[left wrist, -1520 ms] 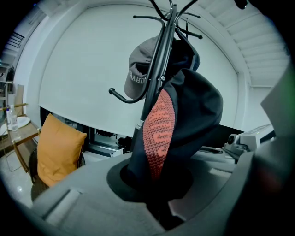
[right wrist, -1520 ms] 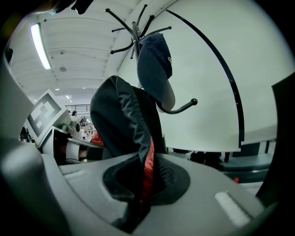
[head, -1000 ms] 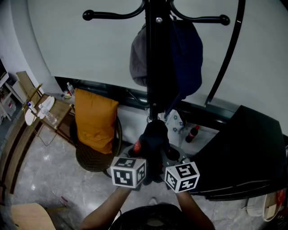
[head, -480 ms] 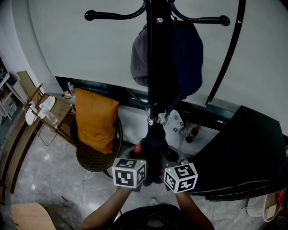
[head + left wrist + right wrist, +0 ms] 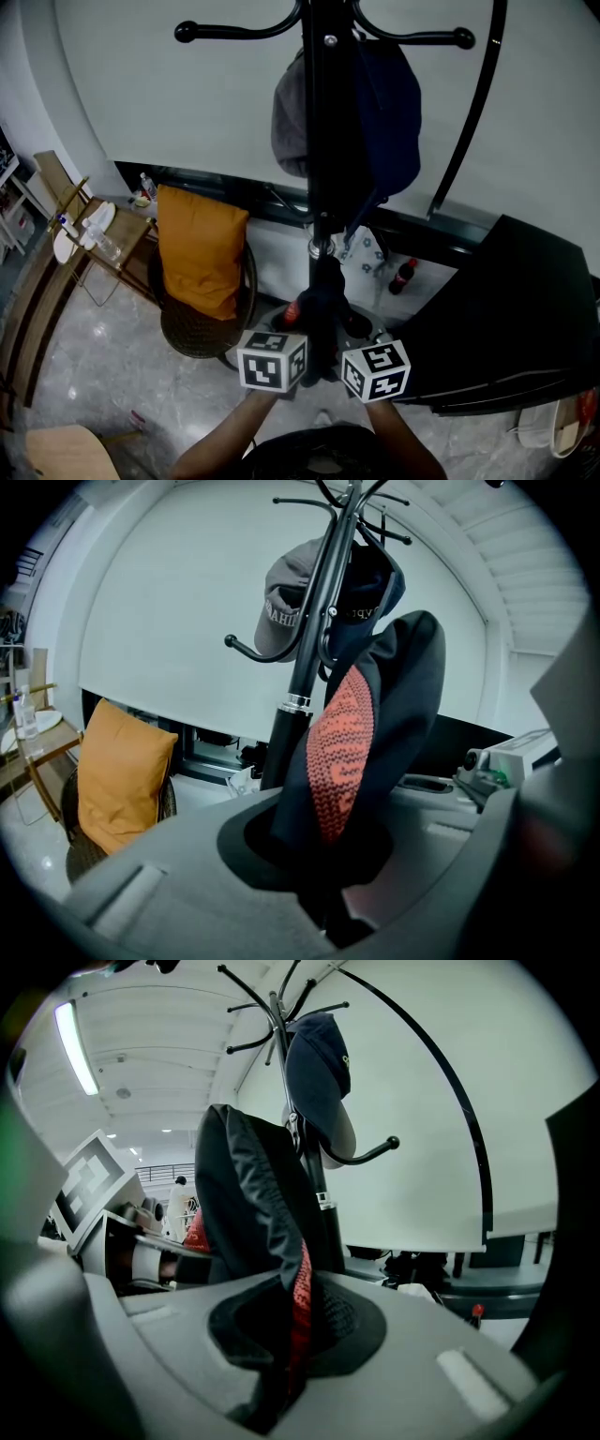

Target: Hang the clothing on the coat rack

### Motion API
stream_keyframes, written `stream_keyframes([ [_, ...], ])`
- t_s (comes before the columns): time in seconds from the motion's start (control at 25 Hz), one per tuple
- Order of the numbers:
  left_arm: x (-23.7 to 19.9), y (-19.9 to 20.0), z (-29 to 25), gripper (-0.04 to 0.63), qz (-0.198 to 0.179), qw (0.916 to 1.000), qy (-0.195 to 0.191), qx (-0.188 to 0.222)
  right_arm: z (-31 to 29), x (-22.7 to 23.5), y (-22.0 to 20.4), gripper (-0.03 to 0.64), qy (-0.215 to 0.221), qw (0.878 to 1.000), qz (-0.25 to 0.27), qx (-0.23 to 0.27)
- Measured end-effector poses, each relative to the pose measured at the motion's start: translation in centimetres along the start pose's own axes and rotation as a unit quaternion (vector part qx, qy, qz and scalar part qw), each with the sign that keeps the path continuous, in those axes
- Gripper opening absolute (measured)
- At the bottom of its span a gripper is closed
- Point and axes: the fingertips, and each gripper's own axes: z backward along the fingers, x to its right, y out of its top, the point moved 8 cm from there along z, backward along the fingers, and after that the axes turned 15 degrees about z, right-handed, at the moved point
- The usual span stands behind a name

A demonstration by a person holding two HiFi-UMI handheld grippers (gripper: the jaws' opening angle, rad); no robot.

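Head view shows left gripper [image 5: 328, 878] and right gripper [image 5: 281, 1363] each clamped on a dark garment [image 5: 323, 291], red mesh showing, bunched upright against the rack [image 5: 322, 169].

coat rack [image 5: 323, 141]: glossy black metal | garment [image 5: 403, 686]: smooth dark cloth, red mesh lining | cushion [image 5: 199, 248]: matt orange cloth

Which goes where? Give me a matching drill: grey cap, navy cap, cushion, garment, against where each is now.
1 grey cap
2 navy cap
3 cushion
4 garment

A on the chair
B on the rack, left of its pole in the head view
C clamped in the left gripper and right gripper
D on the rack, right of its pole

Pairs: 1-B, 2-D, 3-A, 4-C
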Motion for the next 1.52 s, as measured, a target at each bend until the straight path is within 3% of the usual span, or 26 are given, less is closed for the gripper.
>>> stream_keyframes([
  [1.52, 0.4, -1.5, 0.9, 0.020, -0.026, 0.9991, -0.024, -0.024, 1.4, -2.9, -0.8, 0.032, -0.020, 1.000, 0.015, -0.013],
])
